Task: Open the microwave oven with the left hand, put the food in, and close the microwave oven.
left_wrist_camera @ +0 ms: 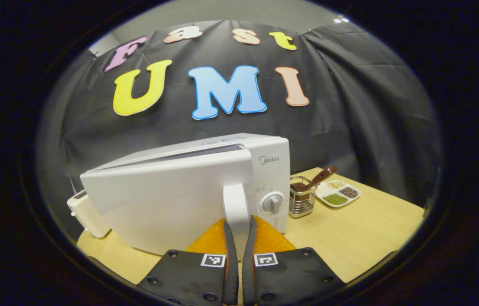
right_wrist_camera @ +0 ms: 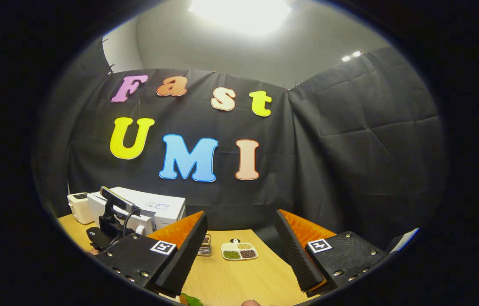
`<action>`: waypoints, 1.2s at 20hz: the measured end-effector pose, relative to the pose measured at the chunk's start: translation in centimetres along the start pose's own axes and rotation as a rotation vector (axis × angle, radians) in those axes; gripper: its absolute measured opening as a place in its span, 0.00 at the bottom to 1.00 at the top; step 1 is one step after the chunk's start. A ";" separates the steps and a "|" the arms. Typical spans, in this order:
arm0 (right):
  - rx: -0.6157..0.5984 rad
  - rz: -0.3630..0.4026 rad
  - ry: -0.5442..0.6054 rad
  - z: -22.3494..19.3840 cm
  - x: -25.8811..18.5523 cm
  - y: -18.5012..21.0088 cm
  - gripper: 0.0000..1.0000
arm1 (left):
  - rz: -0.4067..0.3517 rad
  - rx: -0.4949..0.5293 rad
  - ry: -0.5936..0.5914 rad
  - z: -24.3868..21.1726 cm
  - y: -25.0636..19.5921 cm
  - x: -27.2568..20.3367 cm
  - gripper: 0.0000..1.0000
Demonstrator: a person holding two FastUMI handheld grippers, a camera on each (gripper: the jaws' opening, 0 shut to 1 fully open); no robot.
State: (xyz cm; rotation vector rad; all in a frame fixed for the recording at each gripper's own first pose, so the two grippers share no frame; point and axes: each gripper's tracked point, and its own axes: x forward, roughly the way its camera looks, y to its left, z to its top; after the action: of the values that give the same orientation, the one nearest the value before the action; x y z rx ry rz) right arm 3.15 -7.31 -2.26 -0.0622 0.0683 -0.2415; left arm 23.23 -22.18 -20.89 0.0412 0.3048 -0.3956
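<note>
My left gripper [left_wrist_camera: 238, 229] pinches the white vertical handle [left_wrist_camera: 236, 204] of the white microwave oven's [left_wrist_camera: 171, 191] part-open door; my right gripper [right_wrist_camera: 239, 242] hangs spread above the wooden table [right_wrist_camera: 239, 276].

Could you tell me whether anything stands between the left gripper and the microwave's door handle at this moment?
Nothing visible does. The left gripper is already shut on the white upright door handle of the white boxy microwave oven, whose door stands slightly ajar. The wire utensil basket sits off to the side on the wooden table.

Grey brand name "Midea" on the upper control panel of the white boxy microwave oven [left_wrist_camera: 205, 187], other markings unreadable
</note>
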 end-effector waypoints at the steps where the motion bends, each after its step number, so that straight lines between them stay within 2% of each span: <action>1: 0.007 0.012 -0.006 0.2 -0.1 0.2 0.97 | 0.002 0.000 0.003 -0.3 0.1 -0.6 0.11; 7: 0.024 0.115 -0.042 1.1 -1.3 2.6 0.96 | 0.037 -0.011 0.015 -1.4 1.1 -5.6 0.11; 16: 0.087 0.290 -0.051 0.9 -4.0 5.2 0.97 | 0.159 -0.009 0.050 -4.1 4.9 -13.9 0.10; 24: 0.120 0.375 -0.072 2.5 -5.5 9.9 0.96 | 0.258 -0.026 0.068 -6.4 10.5 -20.5 0.10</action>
State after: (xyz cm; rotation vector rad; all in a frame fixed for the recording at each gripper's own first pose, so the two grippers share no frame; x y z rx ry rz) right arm 0.32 3.74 -0.12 0.0620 -0.0071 0.1317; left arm 7.43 -4.24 -21.06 0.0678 0.3668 -0.1348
